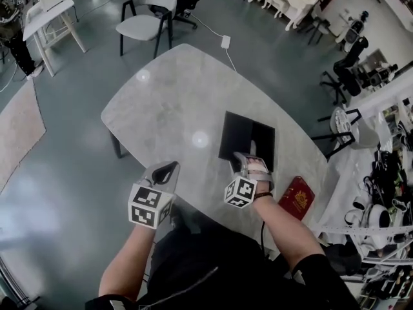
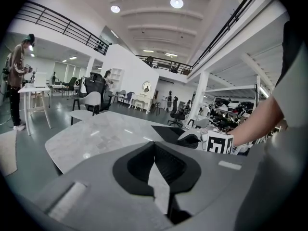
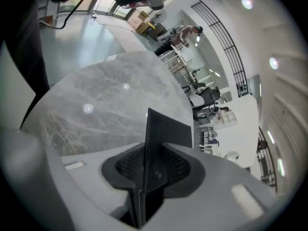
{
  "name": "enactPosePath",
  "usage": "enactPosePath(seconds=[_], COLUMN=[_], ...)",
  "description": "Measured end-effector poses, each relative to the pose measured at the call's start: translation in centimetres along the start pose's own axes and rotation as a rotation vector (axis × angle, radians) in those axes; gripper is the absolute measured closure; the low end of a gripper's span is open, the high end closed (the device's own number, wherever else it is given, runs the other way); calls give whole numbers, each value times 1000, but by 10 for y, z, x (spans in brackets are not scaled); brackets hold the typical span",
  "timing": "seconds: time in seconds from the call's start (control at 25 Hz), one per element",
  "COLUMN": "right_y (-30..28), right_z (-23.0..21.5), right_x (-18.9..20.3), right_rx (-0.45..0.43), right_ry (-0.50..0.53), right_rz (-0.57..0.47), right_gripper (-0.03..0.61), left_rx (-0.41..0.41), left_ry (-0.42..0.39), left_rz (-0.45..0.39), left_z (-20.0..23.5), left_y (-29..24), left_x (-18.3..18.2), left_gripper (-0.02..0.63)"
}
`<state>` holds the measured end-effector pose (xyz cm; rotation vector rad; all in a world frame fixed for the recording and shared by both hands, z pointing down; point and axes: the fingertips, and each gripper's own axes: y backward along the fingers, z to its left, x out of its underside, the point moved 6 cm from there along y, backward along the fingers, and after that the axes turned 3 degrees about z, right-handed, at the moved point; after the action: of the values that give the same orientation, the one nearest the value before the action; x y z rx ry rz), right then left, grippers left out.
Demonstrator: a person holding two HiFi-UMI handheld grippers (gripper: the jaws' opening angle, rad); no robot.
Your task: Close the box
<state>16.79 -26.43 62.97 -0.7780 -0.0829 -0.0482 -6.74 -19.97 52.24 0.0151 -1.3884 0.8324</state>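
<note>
The room was a wide, open hall with a grey floor, and a white chair (image 1: 148, 15) stood beyond the far end of the rounded, marble-patterned table (image 1: 174, 102) in front of me. The black box (image 1: 248, 134) lay flat on that table, toward its right side and straight ahead of my right arm. A red booklet (image 1: 297, 197), or something like one, sat near the table's edge just beside my wrist, clear of the work. My right gripper (image 1: 250, 155) was at the box's near edge, pitched downward, with its jaws clamped on the flap (image 3: 166, 129). In the right gripper view the thin black panel ran edge-on between the pads, with a small round stud on it sitting right in the bite. I judged the pinch was needed because a panel that thin and flat gives nothing to push against from the tabletop, while gripping its edge would let me swing it over on its fold. My left gripper (image 1: 168, 170) hovered over the near edge of the table, well apart from the box, with its jaws together on nothing. I think I held it back so it would not block the flap's path, yet near enough to steady the box if it slid. By my reading the box was not yet closed, and I could not tell what lay inside it.
</note>
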Motion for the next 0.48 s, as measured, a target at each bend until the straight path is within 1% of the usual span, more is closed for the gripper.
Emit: enactPosePath(seconds=[0.16,0.36,0.48], right_y=[18,46,63], right_z=[-11,-24,-33], right_x=[7,30,52], right_rx=[-6,-16,-47], right_ry=[-238,-445,-563], right_rz=[-38,-87,-115], right_gripper=[457,456,456], left_rx=[10,14,25], left_ry=[-15,-43,-49], left_rz=[2,9,10], left_z=[-13,-41,-66], left_y=[-1,-9,-17], left_x=[-8,-23,-31], left_gripper=[603,603,603])
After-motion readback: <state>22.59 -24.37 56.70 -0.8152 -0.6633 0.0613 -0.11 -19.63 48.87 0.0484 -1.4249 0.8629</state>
